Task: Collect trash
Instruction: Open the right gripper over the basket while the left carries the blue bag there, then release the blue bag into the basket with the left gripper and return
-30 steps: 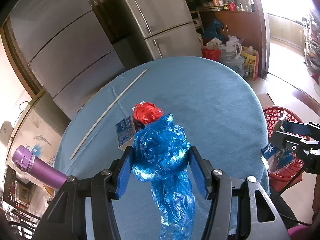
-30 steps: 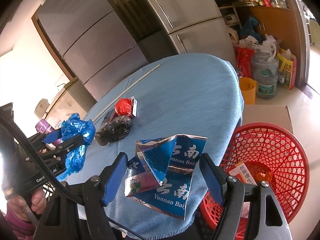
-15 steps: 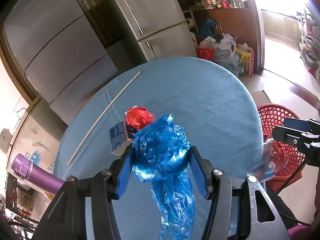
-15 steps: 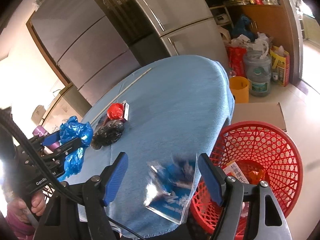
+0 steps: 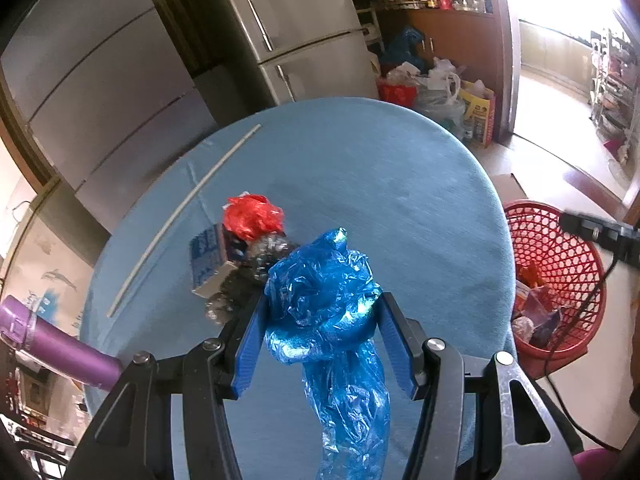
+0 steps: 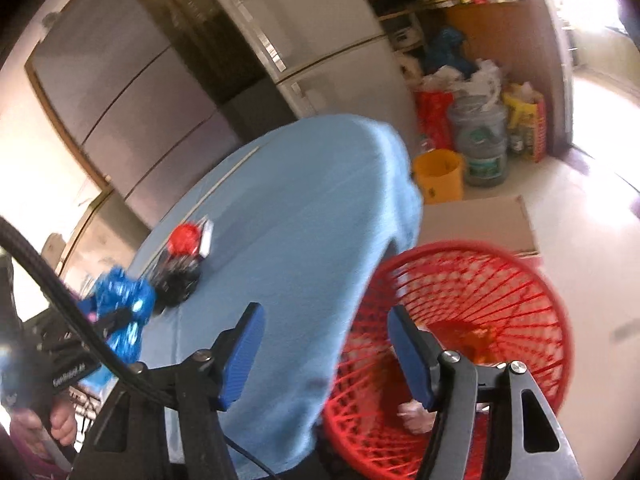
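The left gripper (image 5: 320,336) is clamping a crumpled blue plastic bag (image 5: 324,304) between its blue pads, the bag's tail dangling below the jaws, so it is being carried above the blue-clothed table (image 5: 360,184), likely bound for the bin. Just ahead of these fingers and slightly left, a red plastic wad (image 5: 253,216), a dark crinkled wrapper (image 5: 256,264) and a small printed carton (image 5: 208,260) are lying bunched together, waiting their turn. Far off to that claw's right, beyond the table edge, the red basket (image 5: 560,276) is sitting on the floor with scraps inside. The right gripper (image 6: 326,354) is hanging with jaws apart and nothing between them, directly over the basket's near rim (image 6: 472,248). Its blurred view is revealing the orange bucket (image 6: 438,174) behind the table, hidden from the left camera; only the left view is showing the purple bottle (image 5: 60,344)
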Motion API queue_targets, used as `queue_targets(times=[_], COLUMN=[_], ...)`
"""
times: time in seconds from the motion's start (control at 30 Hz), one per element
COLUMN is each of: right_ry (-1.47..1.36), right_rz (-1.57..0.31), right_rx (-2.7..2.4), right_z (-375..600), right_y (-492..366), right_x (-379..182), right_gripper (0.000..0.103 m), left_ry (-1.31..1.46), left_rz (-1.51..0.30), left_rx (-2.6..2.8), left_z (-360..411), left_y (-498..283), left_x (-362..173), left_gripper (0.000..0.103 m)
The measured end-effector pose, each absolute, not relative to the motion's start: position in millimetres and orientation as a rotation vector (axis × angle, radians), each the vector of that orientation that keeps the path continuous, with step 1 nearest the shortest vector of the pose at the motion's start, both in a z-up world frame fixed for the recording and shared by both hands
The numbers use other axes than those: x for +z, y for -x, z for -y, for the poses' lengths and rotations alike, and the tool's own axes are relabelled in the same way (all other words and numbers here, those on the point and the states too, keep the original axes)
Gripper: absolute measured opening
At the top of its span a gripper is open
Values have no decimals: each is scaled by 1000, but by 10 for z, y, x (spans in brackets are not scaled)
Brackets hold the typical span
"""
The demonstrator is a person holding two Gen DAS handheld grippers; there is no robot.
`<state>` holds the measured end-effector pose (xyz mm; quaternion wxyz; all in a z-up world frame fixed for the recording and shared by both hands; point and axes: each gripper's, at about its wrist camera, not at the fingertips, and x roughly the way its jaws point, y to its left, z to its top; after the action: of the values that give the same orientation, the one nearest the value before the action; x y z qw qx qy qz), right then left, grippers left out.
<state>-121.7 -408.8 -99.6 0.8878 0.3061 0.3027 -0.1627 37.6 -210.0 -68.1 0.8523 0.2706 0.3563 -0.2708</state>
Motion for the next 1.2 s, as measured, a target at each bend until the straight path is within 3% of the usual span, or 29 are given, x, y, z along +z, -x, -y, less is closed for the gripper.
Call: queue_targets(times=[0.57,0.67,0.97,1.2], right_ry=[-667,-681,-669,-649], right_rz=[-466,-461,-500,-538], right_rx=[-552,-559,-503,-440], right_z=[4726,4771,4618,4392], right_y=[1809,1868,1694,1464], right_x=[-600,-590,-649,-696], right_gripper=[68,68,68,68], left_ry=[-486,-409,-378,-411], left_rz=[-878,-908,-848,-837], left_rx=[-1156,-1209,-1097,-888], left_z=[3144,3208,2909,2149], left_y=[43,27,-122,-262], left_x=[-692,-628,-531,-728], left_gripper=[58,68,71,71])
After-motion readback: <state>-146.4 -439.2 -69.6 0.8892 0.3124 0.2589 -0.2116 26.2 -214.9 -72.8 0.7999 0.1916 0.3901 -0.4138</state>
